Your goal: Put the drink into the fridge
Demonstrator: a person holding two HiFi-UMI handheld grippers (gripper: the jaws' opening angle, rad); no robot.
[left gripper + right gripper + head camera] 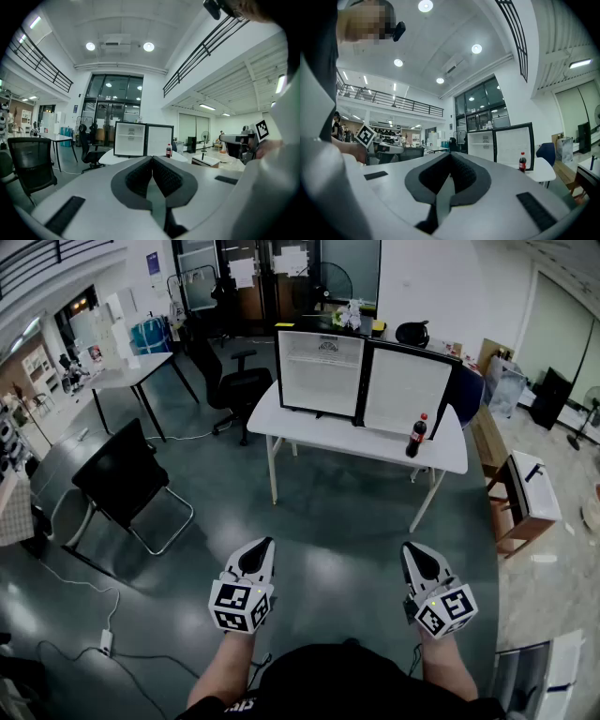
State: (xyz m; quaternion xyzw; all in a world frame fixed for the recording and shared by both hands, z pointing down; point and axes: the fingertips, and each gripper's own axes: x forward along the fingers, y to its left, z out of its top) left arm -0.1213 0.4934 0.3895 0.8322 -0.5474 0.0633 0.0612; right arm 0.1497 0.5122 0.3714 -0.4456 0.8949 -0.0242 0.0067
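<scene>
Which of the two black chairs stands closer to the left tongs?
The sled-base chair at left, on a chrome tube frame; the swivel chair sits further off by the white table.

Round ceiling lights (pixel 148 46) and strip lamps (pixel 580 63) lit the hall around me brightly and evenly, so shadows were faint. The glossy floor (pixel 323 563) threw back pale patches of glare. Both my gripper views bowed straight lines strongly and darkened to black at the corners.
</scene>
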